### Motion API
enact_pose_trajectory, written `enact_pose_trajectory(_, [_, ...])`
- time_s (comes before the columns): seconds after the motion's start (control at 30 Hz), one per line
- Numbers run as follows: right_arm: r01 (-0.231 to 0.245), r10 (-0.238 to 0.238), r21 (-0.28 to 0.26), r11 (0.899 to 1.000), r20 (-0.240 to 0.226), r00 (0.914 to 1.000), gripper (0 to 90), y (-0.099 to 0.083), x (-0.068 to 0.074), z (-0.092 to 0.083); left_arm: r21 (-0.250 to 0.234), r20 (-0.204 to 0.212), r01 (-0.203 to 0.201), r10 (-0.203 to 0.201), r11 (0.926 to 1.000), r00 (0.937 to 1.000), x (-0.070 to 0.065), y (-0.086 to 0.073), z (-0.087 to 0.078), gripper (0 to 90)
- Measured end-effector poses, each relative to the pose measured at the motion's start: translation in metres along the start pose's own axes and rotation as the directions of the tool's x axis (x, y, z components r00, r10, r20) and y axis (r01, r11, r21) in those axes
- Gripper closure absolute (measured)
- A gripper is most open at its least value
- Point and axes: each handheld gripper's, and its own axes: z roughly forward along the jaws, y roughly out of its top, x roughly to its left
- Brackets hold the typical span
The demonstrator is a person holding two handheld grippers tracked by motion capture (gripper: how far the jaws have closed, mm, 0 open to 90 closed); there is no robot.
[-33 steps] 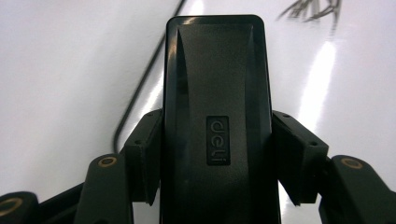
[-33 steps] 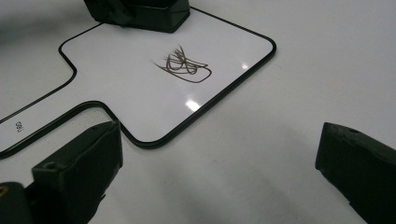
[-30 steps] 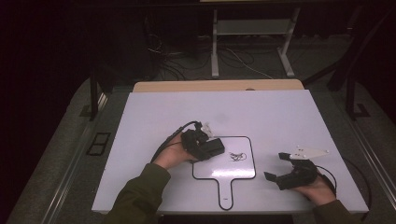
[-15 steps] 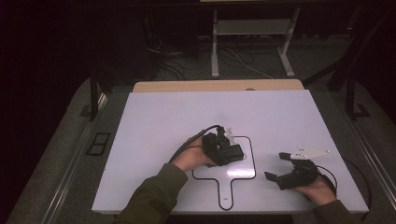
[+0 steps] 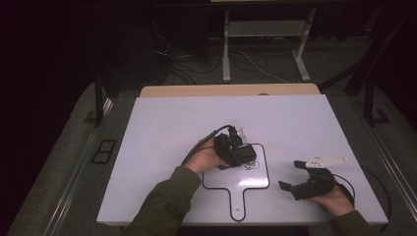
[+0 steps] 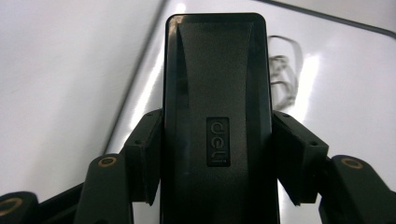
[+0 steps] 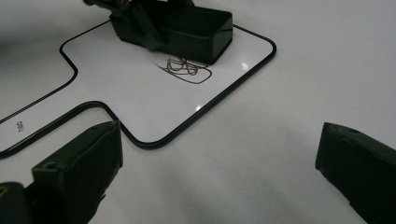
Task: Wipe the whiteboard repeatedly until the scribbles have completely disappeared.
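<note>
A small whiteboard point(image 5: 246, 181) with a black rim and a short handle lies flat on the white table point(image 5: 162, 128). A dark pen scribble point(image 5: 251, 165) marks its upper half. My left gripper point(image 5: 232, 147) is shut on a black block eraser point(image 5: 244, 154), which sits over the board's top edge just beside the scribble. In the left gripper view the eraser point(image 6: 217, 93) stands between both pads, with the scribble point(image 6: 280, 70) to its right. My right gripper point(image 5: 290, 175) rests to the right of the board, open, with nothing between its fingers point(image 7: 79, 168).
The table's wooden far edge point(image 5: 226, 90) borders a dark floor with cables and a metal stand point(image 5: 265, 44). A white three-cornered plate point(image 5: 324, 160) sits on top of the right gripper. A black cable point(image 5: 206, 142) trails from the left gripper.
The left hand has carried the eraser to the right, from the board's left edge onto its upper part near the scribble. The right hand has stayed still.
</note>
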Motion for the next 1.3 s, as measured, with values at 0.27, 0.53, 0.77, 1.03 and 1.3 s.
enact_pose_trajectory(0.27, [0.003,-0.003,-0.001,1.0,0.002,1.0,0.0,0.0,0.001,0.0,-0.007,0.022,-0.04,0.04,0.9992,0.9989,-0.015,0.01,0.006,38.9])
enact_pose_trajectory(0.53, [0.005,-0.005,-0.005,1.0,0.001,1.0,0.0,0.0,-0.001,-0.001,-0.009,-0.028,0.026,-0.027,0.9996,0.9993,0.016,0.013,0.009,38.8])
enact_pose_trajectory(0.77, [0.001,-0.001,-0.009,1.0,0.002,1.0,0.0,0.0,-0.002,-0.002,0.001,-0.01,-0.008,0.008,1.0,0.9999,0.008,0.017,0.01,38.8])
enact_pose_trajectory(1.03, [-0.003,0.003,-0.008,1.0,0.004,1.0,0.0,0.0,-0.001,-0.002,0.006,0.034,-0.097,0.096,0.9953,0.9948,-0.022,0.026,0.013,38.9])
enact_pose_trajectory(1.3, [-0.001,0.001,-0.008,1.0,0.005,1.0,0.0,0.0,-0.002,-0.003,-0.008,-0.001,0.003,-0.003,1.0,1.0,0.01,0.028,0.017,38.9])
